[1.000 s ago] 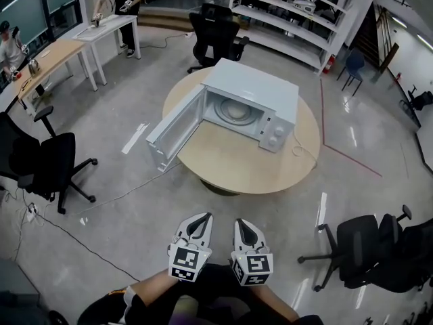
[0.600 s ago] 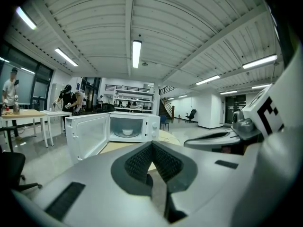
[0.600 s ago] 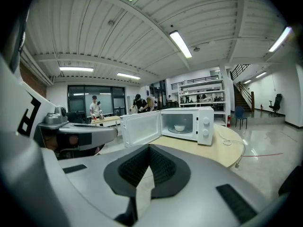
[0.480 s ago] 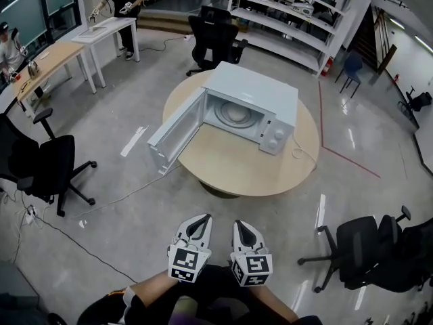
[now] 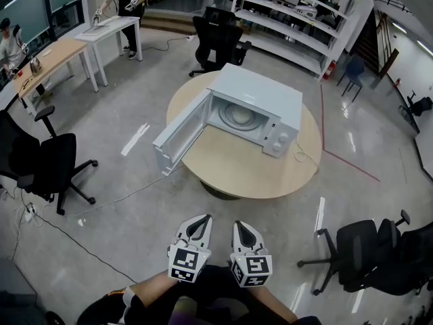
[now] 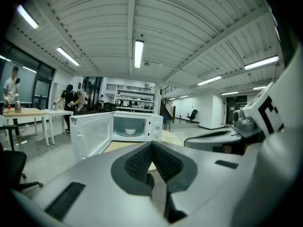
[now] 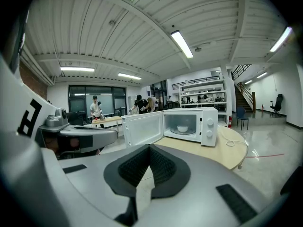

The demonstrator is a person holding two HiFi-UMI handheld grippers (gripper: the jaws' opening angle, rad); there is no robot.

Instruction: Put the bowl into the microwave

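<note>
A white microwave (image 5: 258, 95) stands on the round wooden table (image 5: 237, 171) with its door (image 5: 179, 133) swung wide open to the left. A small white bowl (image 5: 241, 117) sits inside on the turntable; it also shows as the bowl (image 6: 128, 132) in the left gripper view and the bowl (image 7: 182, 128) in the right gripper view. My left gripper (image 5: 201, 218) and right gripper (image 5: 241, 222) hover side by side close to my body, well short of the table. Both are shut with nothing between the jaws, as the left gripper (image 6: 152, 145) and right gripper (image 7: 149, 148) views confirm.
A black office chair (image 5: 47, 162) stands on the floor at left and another chair (image 5: 369, 249) at right. The microwave's white cable (image 5: 302, 152) lies on the table's right side. Desks (image 5: 51, 54) with people are at the far left, shelving (image 5: 298, 9) behind.
The head view has shifted a little, so the microwave and table sit slightly lower and further right in frame. Both grippers stay where they were, still shut.
</note>
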